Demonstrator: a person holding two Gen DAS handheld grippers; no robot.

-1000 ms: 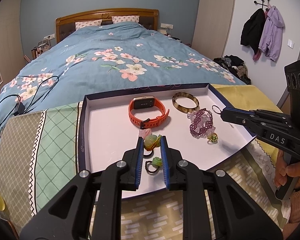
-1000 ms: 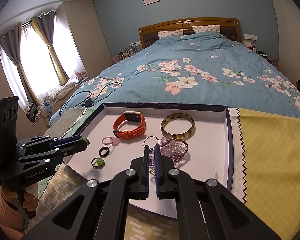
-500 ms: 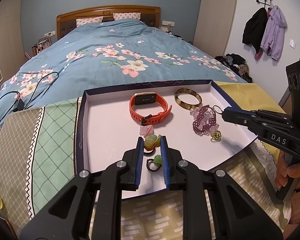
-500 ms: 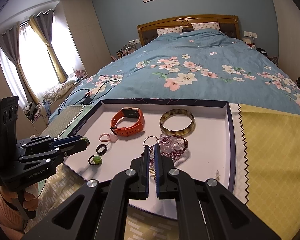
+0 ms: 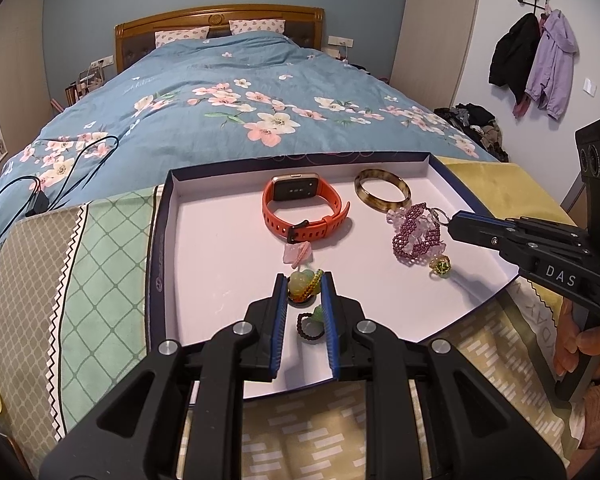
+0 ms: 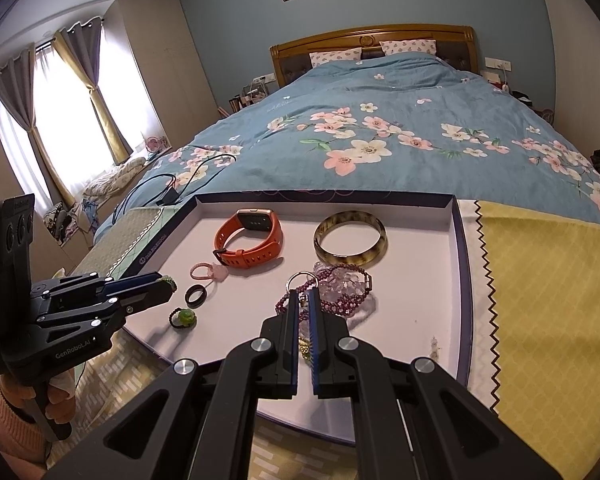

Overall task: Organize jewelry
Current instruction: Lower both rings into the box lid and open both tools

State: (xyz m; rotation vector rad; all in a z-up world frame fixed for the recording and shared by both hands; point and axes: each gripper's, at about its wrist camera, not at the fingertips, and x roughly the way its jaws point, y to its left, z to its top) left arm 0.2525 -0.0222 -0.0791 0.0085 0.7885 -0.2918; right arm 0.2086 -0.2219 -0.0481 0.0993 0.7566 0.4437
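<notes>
My left gripper pinches a pale green beaded charm over the tray. My right gripper, closed, clamps the purple beaded bracelet beside the glossy tortoiseshell bangle. The orange smartwatch lies left of it; only the right view shows the plain black ring.

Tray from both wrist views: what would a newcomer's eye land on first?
The orange smartwatch at the back middle of the white tray, with the tortoiseshell bangle to its right. Nearer, the left gripper pinches a green beaded ring, and the right gripper is shut at the purple bead bracelet.
</notes>
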